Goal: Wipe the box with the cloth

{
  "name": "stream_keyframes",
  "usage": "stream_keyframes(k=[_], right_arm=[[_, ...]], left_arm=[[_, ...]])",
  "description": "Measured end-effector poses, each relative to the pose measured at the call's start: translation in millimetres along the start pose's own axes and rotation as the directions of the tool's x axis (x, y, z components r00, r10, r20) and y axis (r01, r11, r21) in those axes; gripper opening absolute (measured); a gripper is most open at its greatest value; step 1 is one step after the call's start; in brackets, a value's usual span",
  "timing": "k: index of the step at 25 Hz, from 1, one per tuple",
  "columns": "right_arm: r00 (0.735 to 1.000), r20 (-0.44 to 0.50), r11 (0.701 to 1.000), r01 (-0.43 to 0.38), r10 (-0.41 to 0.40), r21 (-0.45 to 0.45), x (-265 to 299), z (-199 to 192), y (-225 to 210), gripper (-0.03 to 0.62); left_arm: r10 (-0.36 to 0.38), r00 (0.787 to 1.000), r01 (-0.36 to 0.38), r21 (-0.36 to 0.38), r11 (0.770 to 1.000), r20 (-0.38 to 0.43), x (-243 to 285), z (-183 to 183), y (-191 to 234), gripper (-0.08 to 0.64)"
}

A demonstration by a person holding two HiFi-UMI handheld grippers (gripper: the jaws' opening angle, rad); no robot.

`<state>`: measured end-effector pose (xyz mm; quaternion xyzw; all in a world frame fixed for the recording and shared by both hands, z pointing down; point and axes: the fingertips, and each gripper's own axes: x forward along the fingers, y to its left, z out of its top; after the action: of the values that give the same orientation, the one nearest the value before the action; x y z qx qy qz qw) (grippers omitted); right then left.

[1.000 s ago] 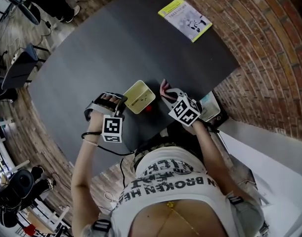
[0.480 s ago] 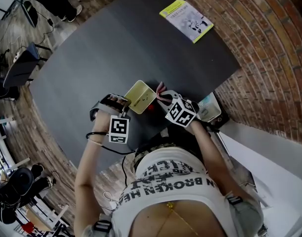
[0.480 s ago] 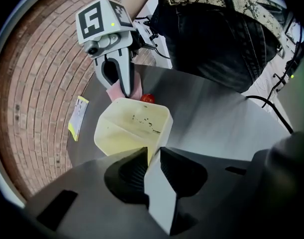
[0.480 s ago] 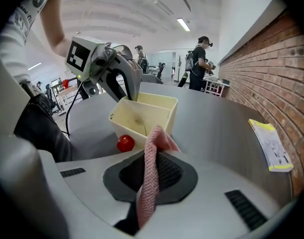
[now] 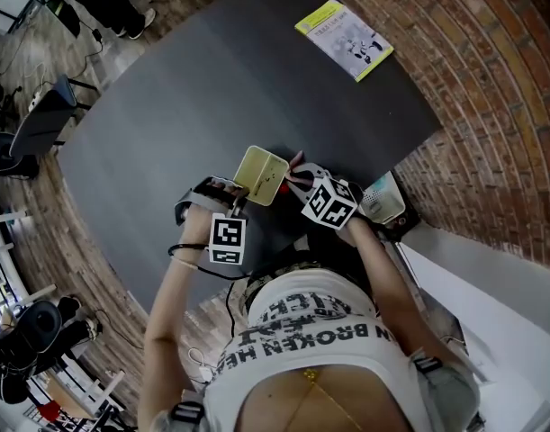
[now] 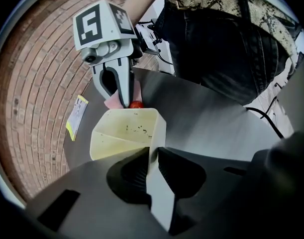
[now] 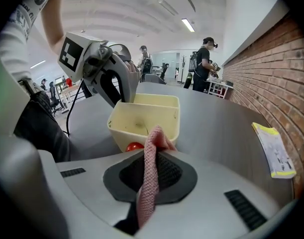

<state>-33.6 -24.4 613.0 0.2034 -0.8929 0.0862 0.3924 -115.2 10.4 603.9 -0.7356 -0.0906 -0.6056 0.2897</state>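
Left gripper point(image 6: 152, 154) clamped on thin wall of pale yellow smooth plastic open box point(image 6: 123, 133). Right gripper point(image 7: 151, 158) pinches pink knitted cloth point(image 7: 146, 185), just beside box rim. Box near front edge of dark matte table point(image 5: 211, 88); wide surface beyond.

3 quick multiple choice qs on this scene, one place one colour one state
1. Where is the booklet relative to the box? A) inside it B) apart, farther up the table C) under it
2. The cloth is: A) pink B) blue C) white
3. The left claw is: A) open B) shut on the box's wall C) shut on the cloth
Answers: 1 B, the booklet lies alone near the table's far edge; 2 A, pink weave shows in the right claw; 3 B, its jaws pinch the pale yellow wall.
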Motion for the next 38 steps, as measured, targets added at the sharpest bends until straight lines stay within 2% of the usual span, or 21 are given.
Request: stream_keyframes(k=[4, 6, 9, 12, 15, 20, 26, 28, 30, 33, 38], right_arm=[[1.000, 0.006, 1.000, 0.005, -0.005, -0.001, -4.1, 2.0, -4.5, 0.017], [0.999, 0.016, 0.999, 0.038, -0.038, 0.003, -8.1, 3.8, -8.5, 0.017], [0.993, 0.020, 0.992, 0.118, -0.119, 0.036, -16.3, -0.5, -20.5, 0.017], [0.989, 0.013, 0.985, 0.144, -0.146, 0.090, -24.4, -5.6, -27.1, 0.017], [0.993, -0.009, 0.987, 0.121, -0.120, 0.108, -25.4, -9.6, -24.0, 0.017], [0.998, -0.037, 0.993, 0.053, -0.049, 0.105, -16.7, -16.9, -10.9, 0.017], [0.999, -0.040, 1.000, 0.022, -0.021, 0.022, -6.8, -18.3, -4.8, 0.017], [0.999, -0.039, 1.000, -0.016, 0.015, -0.003, -7.2, -19.1, -0.1, 0.017], [0.999, -0.040, 0.999, -0.037, 0.036, -0.024, -7.8, -21.4, 5.2, 0.017], [0.999, -0.046, 0.999, -0.025, 0.024, -0.039, -8.6, -24.6, 8.6, 0.017], [0.999, -0.034, 0.999, -0.025, 0.023, -0.048, -9.5, -23.3, 11.6, 0.017]], left_arm=[[-0.003, 1.000, 0.004, -0.087, 0.996, 0.017, 0.5, 5.1, 3.0, 0.058], [-0.005, 0.999, 0.009, -0.135, 0.991, 0.032, 0.5, 9.4, 4.4, 0.057], [-0.007, 0.998, 0.021, -0.212, 0.977, 0.065, 2.7, 19.8, 7.2, 0.044], [0.001, 0.997, 0.024, -0.296, 0.955, 0.082, 4.0, 27.1, 11.9, 0.040], [0.018, 0.997, 0.013, -0.365, 0.931, 0.080, 3.8, 30.5, 16.8, 0.040], [0.027, 0.996, 0.012, -0.437, 0.899, 0.082, 7.5, 39.2, 21.9, 0.038], [0.021, 0.994, 0.036, -0.500, 0.865, 0.108, 10.5, 47.5, 26.7, 0.034], [0.024, 0.993, 0.042, -0.544, 0.838, 0.115, 11.4, 47.0, 28.4, 0.032], [0.029, 0.992, 0.050, -0.600, 0.799, 0.122, 12.9, 47.8, 31.1, 0.028], [0.037, 0.992, 0.055, -0.673, 0.737, 0.122, 14.2, 50.7, 36.6, 0.026], [0.055, 0.993, 0.046, -0.793, 0.608, 0.100, 18.9, 61.1, 50.2, 0.021]])
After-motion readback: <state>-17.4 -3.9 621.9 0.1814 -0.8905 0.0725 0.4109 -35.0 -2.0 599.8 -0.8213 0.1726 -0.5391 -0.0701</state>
